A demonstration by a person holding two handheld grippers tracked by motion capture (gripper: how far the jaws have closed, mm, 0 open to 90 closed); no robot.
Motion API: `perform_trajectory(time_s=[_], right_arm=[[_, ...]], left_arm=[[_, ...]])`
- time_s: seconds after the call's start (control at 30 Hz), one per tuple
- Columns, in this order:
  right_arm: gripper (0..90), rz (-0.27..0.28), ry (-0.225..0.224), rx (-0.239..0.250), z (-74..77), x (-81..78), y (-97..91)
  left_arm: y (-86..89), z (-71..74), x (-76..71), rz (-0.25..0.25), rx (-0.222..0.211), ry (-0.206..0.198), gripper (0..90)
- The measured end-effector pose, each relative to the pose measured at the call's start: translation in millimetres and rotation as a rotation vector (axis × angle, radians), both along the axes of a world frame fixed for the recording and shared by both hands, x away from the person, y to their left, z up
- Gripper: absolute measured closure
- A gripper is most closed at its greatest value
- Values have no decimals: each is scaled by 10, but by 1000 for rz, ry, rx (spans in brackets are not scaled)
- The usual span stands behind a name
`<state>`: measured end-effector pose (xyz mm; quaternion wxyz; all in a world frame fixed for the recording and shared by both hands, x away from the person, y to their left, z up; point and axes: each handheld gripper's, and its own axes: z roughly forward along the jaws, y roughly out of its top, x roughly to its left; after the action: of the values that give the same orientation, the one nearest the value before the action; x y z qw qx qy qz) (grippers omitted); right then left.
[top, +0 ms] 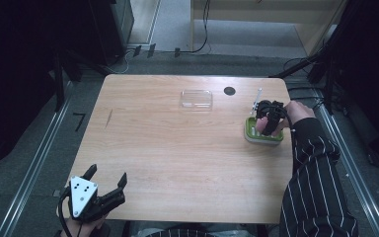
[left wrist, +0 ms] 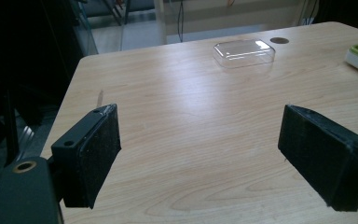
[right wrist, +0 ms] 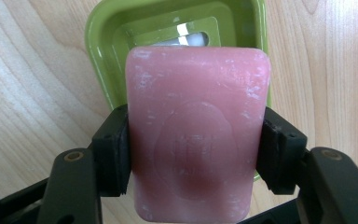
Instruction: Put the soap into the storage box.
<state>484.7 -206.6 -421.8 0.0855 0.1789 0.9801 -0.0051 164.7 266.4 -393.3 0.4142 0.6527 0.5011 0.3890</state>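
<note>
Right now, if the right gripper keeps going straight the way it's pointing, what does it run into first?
The right gripper, shut on the pink soap bar, points down at the green soap dish. The bar would probably meet the dish's inner tray first. How far above it the bar hangs is unclear.

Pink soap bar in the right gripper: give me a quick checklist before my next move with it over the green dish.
1. Grip: right gripper is shut on the pink soap bar, one pad on each long side: ok.
2. Position: the bar sits over the green soap dish: ok.
3. Bar touching the dish floor or lifted off it: cannot tell.
4. Table beside the dish is bare wood: ok.
5. Clear plastic lid lies apart, toward the far edge: ok.
6. Left gripper is open, holds nothing, at the near left corner, out of the way: ok.
</note>
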Motion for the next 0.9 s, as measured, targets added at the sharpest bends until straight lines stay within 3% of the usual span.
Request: perform_trajectory(time_s=[0.9], right_arm=[[386, 33, 19, -24, -187, 128, 55]], left_arm=[[72, 3, -97, 36, -3, -1, 134]])
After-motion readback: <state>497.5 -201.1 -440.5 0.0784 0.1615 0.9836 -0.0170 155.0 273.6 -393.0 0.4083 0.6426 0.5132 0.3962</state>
